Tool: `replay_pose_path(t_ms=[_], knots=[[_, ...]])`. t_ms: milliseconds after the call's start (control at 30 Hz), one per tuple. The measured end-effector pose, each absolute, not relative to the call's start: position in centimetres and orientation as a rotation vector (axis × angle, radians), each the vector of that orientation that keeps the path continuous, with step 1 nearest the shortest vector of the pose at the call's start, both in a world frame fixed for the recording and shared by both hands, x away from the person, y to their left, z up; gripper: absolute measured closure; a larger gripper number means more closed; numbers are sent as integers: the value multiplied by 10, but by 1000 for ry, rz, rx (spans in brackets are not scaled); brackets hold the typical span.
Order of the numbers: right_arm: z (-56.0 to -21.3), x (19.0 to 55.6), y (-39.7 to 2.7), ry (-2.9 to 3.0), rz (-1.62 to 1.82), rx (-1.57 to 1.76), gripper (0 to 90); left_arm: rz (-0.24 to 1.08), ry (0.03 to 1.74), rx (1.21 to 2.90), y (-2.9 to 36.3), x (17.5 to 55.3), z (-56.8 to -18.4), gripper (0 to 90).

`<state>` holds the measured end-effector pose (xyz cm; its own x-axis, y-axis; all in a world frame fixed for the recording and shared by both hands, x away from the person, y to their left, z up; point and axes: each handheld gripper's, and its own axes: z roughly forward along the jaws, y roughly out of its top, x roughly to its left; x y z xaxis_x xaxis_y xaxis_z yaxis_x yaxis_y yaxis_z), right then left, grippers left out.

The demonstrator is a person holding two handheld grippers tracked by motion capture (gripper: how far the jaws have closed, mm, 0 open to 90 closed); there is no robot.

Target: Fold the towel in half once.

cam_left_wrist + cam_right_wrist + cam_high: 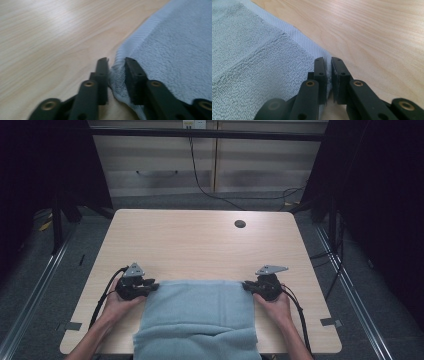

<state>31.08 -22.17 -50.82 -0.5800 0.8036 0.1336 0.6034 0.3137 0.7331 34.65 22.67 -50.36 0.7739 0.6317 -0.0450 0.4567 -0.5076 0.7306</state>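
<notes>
lying on the near half of the tabletop (200, 240), a light blue towel (200, 317) runs lengthwise toward the person, overhanging the near edge. the left hand-held gripper (150, 286) pinches its far left corner, and the right hand-held gripper (248, 286) is clamped on its far right corner.

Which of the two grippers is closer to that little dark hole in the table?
The right gripper. The hole lies ahead of it and slightly toward the middle; the left gripper is across the towel, farther off.

We see a nubbly, matt terry-cloth towel (197, 312) on a smooth, faintly glossy pale wood-grain table (200, 245).
</notes>
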Motion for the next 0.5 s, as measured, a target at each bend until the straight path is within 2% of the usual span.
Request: replay_pose_path(t_ms=[67,200,333,500], knots=[[-508,311,-222,2331,1136,1285,839,279,805,2199,227,346,-503,804],[-506,311,-224,2331,1149,1287,841,216,858,2126,233,349,-501,819],[-477,314,-231,2227,1315,1266,842,184,884,1965,246,354,-477,822],[-446,320,-228,2184,1360,1214,843,209,864,1895,248,358,-451,822]])
